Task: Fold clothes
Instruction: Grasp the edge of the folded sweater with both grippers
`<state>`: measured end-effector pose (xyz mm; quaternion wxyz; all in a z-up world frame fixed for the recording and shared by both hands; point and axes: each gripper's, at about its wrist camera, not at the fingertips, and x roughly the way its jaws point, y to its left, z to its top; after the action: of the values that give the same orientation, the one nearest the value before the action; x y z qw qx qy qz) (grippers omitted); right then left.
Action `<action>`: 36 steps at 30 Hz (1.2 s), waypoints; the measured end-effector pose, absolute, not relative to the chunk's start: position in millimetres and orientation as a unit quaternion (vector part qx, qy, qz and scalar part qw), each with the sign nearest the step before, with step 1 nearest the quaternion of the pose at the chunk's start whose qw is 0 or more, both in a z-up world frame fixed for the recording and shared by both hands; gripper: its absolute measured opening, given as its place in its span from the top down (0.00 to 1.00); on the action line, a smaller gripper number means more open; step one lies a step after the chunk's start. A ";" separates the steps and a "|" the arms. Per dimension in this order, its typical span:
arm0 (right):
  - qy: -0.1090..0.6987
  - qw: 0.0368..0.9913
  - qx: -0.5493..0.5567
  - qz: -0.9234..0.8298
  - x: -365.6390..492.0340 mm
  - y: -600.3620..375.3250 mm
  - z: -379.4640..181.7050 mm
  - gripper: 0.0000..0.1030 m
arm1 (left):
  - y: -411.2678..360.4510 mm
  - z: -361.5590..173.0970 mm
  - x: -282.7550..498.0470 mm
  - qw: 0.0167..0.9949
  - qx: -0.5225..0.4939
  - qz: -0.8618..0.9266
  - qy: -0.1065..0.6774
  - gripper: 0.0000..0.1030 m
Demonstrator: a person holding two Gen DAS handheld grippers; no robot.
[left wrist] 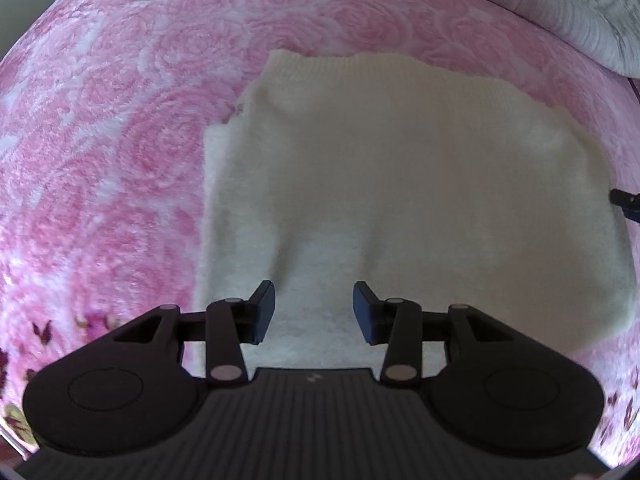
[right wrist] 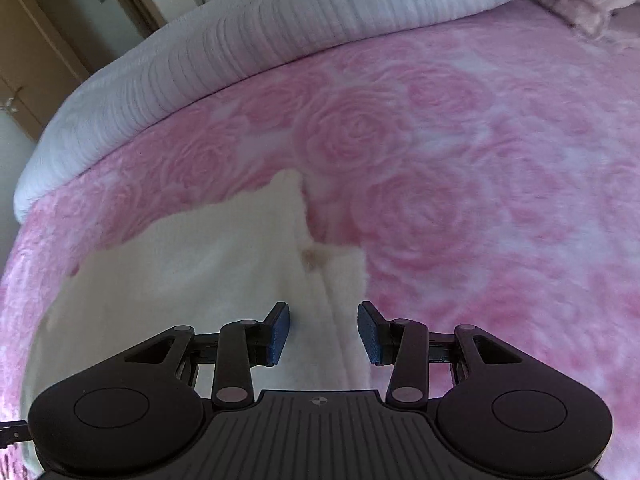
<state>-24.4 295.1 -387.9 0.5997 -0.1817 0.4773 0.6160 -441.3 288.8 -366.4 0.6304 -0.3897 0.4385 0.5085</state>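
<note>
**Both grippers over a cream garment on a pink bed**

Cream fluffy garment (left wrist: pixel 400 184) lies flat on a pink rose-patterned blanket (left wrist: pixel 100 140), already folded into a rough rectangle. A narrower layer shows along its left edge in the left wrist view; a ribbed hem runs across the far end.

Left gripper (left wrist: pixel 314 312) – pointing steeply down over the near end of the garment. Jaws part-way open, blue pads (left wrist: pixel 264 312) apart, nothing between them but the fabric lying below. No grip visible.

Right gripper (right wrist: pixel 324 332) – over the garment's (right wrist: pixel 200 280) right-hand edge, where cream fabric meets pink blanket (right wrist: pixel 500 200). Jaws part-way open, nothing clamped; left pad (right wrist: pixel 280 332) above cream fabric, right pad above the border with the blanket. A small brownish mark (right wrist: pixel 309 257) sits on the garment just beyond the fingers. View slightly blurred.

A white ribbed quilt (right wrist: pixel 240 40) is bunched along the far side of the bed. Wooden cupboard doors (right wrist: pixel 36 60) stand beyond it, upper left in the right wrist view. A dark tip of the other gripper shows at the right edge of the left wrist view, beside the garment.
</note>
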 end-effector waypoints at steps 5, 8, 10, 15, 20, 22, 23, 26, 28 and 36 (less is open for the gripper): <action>0.465 0.586 -0.187 0.637 -19.0 292.6 -386.7 0.91 | 289.0 -367.3 -434.0 0.628 -0.390 0.521 0.427 0.62; 0.454 0.601 -0.176 0.634 -13.3 286.2 -382.0 0.92 | 289.8 -365.1 -432.0 0.634 -0.382 0.525 0.420 0.62; 0.457 0.620 -0.177 0.612 -10.1 281.8 -388.6 0.92 | 292.5 -368.3 -432.8 0.629 -0.378 0.531 0.423 0.62; 0.511 0.615 -0.161 0.578 -2.6 289.9 -412.2 0.86 | 295.5 -373.9 -440.3 0.624 -0.367 0.540 0.431 0.63; 0.509 0.614 -0.157 0.582 -1.1 277.7 -386.7 0.65 | 296.6 -365.4 -451.4 0.624 -0.356 0.558 0.415 0.62; 0.517 0.620 -0.151 0.570 0.5 264.5 -383.2 0.62 | 301.6 -363.9 -458.7 0.625 -0.353 0.565 0.407 0.62; 0.522 0.624 -0.151 0.562 0.8 257.2 -382.7 0.61 | 304.3 -363.3 -462.4 0.625 -0.352 0.568 0.404 0.60; 0.540 0.627 -0.142 0.543 0.8 237.9 -384.1 0.61 | 316.9 -368.3 -474.7 0.628 -0.354 0.568 0.397 0.57; 0.553 0.628 -0.134 0.531 -1.0 228.7 -385.9 0.61 | 323.7 -372.2 -483.4 0.645 -0.376 0.550 0.375 0.65; 0.534 0.640 -0.140 0.535 -29.7 222.5 -380.4 0.82 | 317.7 -373.1 -510.4 0.675 -0.389 0.541 0.316 0.95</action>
<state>-29.7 222.5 -380.4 0.6397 -0.1398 0.5338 0.5351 -510.4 317.7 -373.1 0.6755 -0.3893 0.3158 0.5408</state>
